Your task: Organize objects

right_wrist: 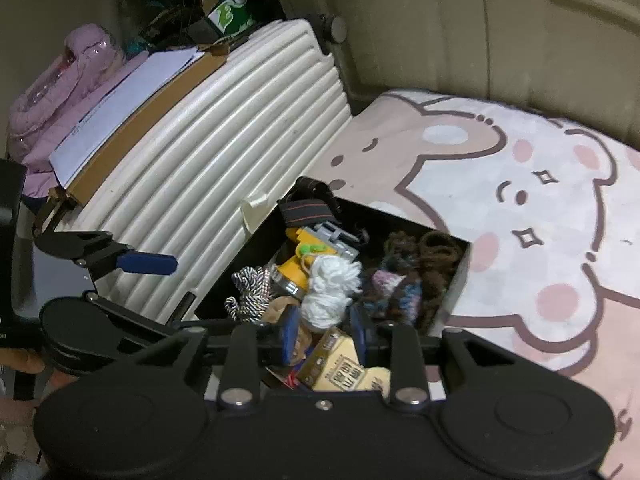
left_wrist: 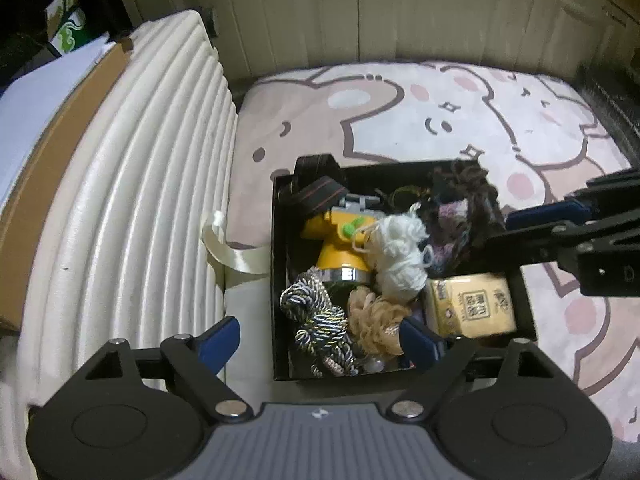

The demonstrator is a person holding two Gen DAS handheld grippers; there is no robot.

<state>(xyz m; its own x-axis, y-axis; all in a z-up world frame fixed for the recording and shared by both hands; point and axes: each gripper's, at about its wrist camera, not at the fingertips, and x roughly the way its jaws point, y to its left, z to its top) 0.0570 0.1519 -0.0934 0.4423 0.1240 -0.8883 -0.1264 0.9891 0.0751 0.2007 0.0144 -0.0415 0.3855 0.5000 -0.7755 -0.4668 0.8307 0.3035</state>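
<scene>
A black open box (left_wrist: pixel 280 280) on the rug holds a yellow headlamp (left_wrist: pixel 340 248) with a striped strap (left_wrist: pixel 320 196), a ball of white yarn (left_wrist: pixel 400 260), black-and-white cord (left_wrist: pixel 312 312), a tan frilly puff (left_wrist: pixel 376 320), a beige tissue pack (left_wrist: pixel 468 304) and dark yarn (left_wrist: pixel 460 216). My left gripper (left_wrist: pixel 320 342) hangs wide open over the box's near edge, holding nothing. My right gripper (right_wrist: pixel 324 334) hovers over the tissue pack (right_wrist: pixel 344 372) and white yarn (right_wrist: pixel 328 292), jaws narrow, nothing gripped between them. It enters the left wrist view above the box's right rim (left_wrist: pixel 500 230).
A white ribbed suitcase (left_wrist: pixel 140 200) lies against the box's left side, a cardboard box with papers (left_wrist: pixel 52 140) beyond it. A cartoon bear rug (left_wrist: pixel 440 120) spreads to cream cabinet doors (left_wrist: pixel 360 8). A pink jacket (right_wrist: pixel 72 80) and green carton (right_wrist: pixel 228 12) sit far left.
</scene>
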